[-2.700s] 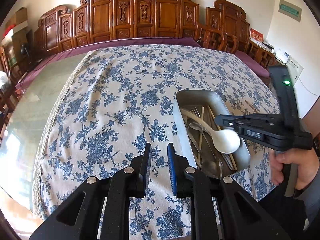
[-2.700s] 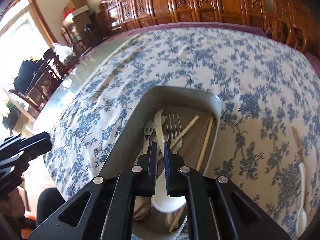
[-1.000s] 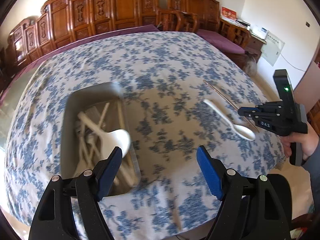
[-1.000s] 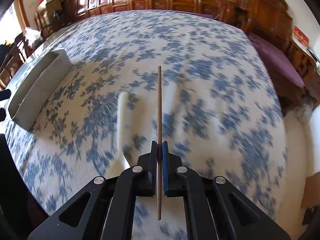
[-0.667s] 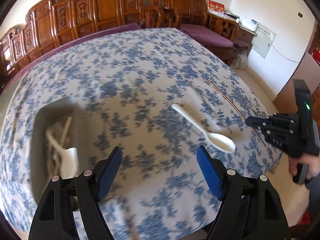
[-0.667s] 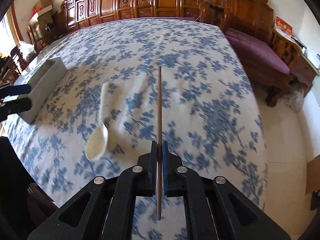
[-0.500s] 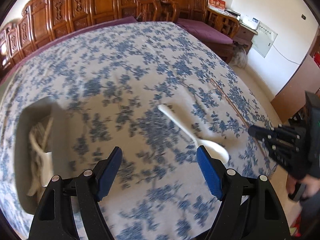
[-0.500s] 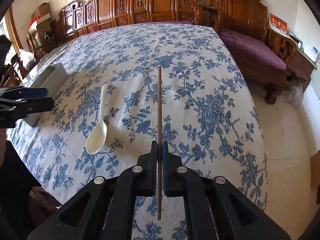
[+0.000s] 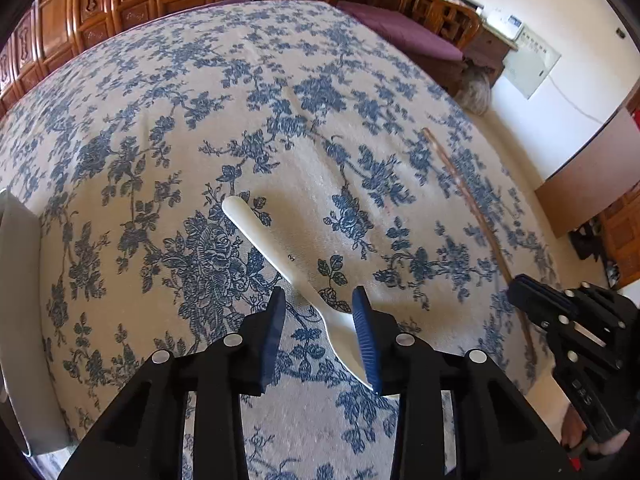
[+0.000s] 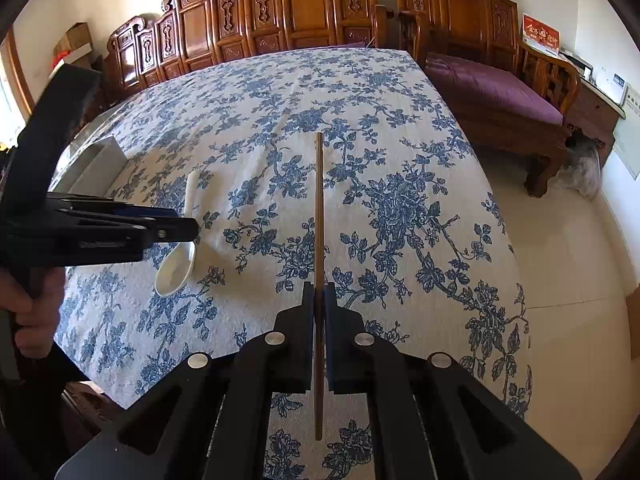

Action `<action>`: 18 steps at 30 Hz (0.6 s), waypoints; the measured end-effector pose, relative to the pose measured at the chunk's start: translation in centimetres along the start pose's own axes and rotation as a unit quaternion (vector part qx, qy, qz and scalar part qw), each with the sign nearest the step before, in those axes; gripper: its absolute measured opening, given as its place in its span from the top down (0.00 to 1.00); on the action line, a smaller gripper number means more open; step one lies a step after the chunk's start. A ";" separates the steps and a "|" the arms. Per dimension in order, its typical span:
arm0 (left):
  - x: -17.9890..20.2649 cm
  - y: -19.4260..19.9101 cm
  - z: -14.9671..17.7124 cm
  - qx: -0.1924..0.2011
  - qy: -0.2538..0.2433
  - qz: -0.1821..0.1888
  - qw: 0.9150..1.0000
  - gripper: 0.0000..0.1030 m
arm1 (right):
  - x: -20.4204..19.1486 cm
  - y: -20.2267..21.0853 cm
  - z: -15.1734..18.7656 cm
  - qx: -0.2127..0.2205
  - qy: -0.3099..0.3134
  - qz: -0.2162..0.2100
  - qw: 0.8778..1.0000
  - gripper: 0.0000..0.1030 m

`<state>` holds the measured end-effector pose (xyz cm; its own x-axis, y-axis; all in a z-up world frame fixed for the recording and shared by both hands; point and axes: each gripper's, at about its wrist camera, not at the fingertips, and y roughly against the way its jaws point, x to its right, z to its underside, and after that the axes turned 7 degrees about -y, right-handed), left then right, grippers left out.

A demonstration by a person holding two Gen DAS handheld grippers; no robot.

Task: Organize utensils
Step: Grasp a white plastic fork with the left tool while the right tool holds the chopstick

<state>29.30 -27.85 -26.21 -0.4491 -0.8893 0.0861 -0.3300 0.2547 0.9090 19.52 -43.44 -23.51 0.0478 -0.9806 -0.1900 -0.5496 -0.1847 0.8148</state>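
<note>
A white plastic spoon (image 9: 280, 256) lies on the blue-flowered tablecloth (image 9: 240, 80), handle pointing away. My left gripper (image 9: 320, 312) is open, its jaws on either side of the spoon's neck near the bowl. The spoon's bowl (image 10: 176, 268) also shows in the right wrist view, just beyond the left gripper (image 10: 192, 230). My right gripper (image 10: 319, 292) is shut on a brown wooden chopstick (image 10: 319, 208) that points straight ahead over the cloth. The chopstick (image 9: 468, 200) and the right gripper (image 9: 520, 288) also show at the right of the left wrist view.
The metal utensil tray (image 9: 20, 320) stands at the far left edge; it also shows in the right wrist view (image 10: 96, 164). Carved wooden chairs (image 10: 280, 12) line the far side of the table. A purple-cushioned bench (image 10: 492, 84) stands to the right. The table edge is close below both grippers.
My left gripper has moved from the tray to the spoon and narrowed its jaws around the neck. My right gripper left the tray, closed on the chopstick and holds it.
</note>
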 end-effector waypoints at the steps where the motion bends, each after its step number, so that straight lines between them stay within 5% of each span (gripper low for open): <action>1: 0.2 0.0 -0.1 0.003 -0.005 -0.008 1.000 0.70 | 0.0 0.0 0.0 0.000 0.000 0.000 1.000 0.94; 9: -0.5 0.3 0.7 -0.014 -0.025 -0.023 0.999 0.93 | -0.7 0.0 -0.1 -0.002 0.011 0.004 1.000 0.94; 18: -3.4 2.4 2.2 -0.004 -0.019 -0.014 1.000 0.95 | -2.8 0.8 -0.2 -0.002 0.053 0.021 0.998 0.94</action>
<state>28.18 -23.34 -25.23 -0.4708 -0.8810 0.0458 -0.3364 0.2273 0.9139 19.15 -40.84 -22.21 0.1133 -0.9888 -0.0974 -0.5503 -0.1441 0.8224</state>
